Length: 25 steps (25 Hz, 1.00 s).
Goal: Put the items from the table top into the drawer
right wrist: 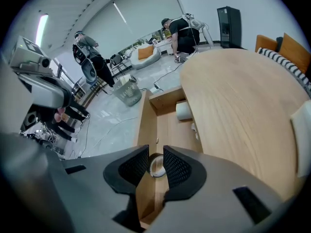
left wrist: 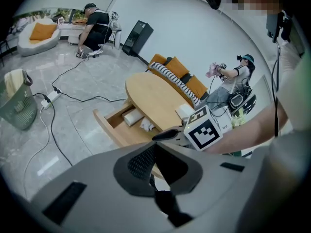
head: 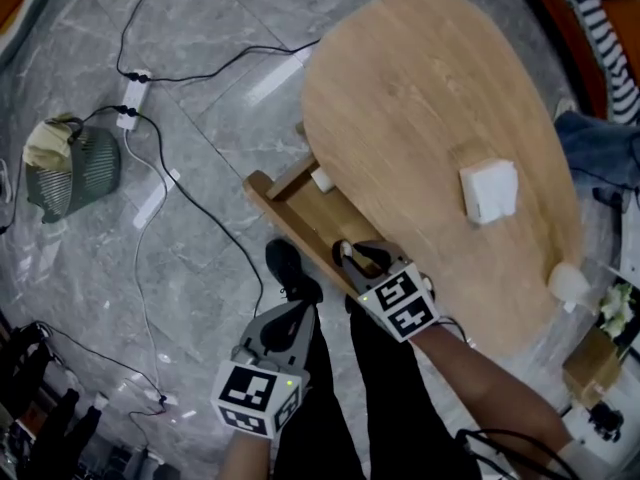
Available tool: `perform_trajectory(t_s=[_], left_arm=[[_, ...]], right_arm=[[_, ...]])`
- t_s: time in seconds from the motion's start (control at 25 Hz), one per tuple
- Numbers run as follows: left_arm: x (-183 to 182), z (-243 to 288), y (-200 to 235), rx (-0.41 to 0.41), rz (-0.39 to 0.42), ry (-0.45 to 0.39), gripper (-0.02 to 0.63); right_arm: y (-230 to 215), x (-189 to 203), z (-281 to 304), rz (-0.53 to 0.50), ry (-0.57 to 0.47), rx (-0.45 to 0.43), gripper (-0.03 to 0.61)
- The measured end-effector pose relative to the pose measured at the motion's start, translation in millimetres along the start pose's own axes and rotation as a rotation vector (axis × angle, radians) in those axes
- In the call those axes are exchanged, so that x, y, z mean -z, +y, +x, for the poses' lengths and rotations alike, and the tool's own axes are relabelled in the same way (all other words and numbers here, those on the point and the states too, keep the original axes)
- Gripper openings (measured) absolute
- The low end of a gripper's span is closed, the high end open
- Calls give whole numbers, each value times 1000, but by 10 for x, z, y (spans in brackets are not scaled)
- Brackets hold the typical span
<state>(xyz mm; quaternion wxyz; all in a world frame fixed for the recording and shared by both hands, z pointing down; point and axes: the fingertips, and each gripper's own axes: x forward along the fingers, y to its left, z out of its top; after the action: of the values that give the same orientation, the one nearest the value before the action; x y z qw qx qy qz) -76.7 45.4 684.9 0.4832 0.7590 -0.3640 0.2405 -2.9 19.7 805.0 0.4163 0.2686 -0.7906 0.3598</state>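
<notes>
i've got the right gripper [head: 358,258] tilted down over the near end of the open drawer [head: 300,214], which sticks out from the left edge of the counter [head: 420,98]. in the right gripper view its jaws stand partly apart, a narrow gap. a tape-like ring [right wrist: 156,166] shows in that gap, down in the drawer against its left wall. the pads don't look pressed on it, so i read it as loose. at the drawer's far end, by the counter's edge, lies a white roll [head: 322,179], with a small crumpled white scrap [right wrist: 194,127] just nearer to me.

the left gripper [head: 288,320] hangs off the counter, below the drawer's near corner and above the floor [head: 200,268]. in the left gripper view its jaws meet at the tips with nothing between them.

two things sit on the counter. a white box [head: 489,190] lies toward the right edge, well apart from the drawer. a small white lump [head: 568,281] sits right at the near right rim; i can't tell what it is.

on the floor to the left stands a green basket [head: 75,168].
</notes>
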Motion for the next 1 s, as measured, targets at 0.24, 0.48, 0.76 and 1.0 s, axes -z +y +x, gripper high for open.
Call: perform_trajectory(t_s=[0.24,0.48,0.76,1.0], left_arm=[[12,2,-105,-13,-3,-6,0],[-82,-27,-196,-20,-15,-39,0],[-128,-52,-294,-54,8,-31,0],[-162,-22,-451,-49,53,-10,0]], right_arm=[[-26,30,-445,28,-49,-33,93],[-180,92,-848,63,-88,-26,67],[-306,100,-1311,119,-142,-11,58],[-356,103,-1468,117,-149,-12,58]])
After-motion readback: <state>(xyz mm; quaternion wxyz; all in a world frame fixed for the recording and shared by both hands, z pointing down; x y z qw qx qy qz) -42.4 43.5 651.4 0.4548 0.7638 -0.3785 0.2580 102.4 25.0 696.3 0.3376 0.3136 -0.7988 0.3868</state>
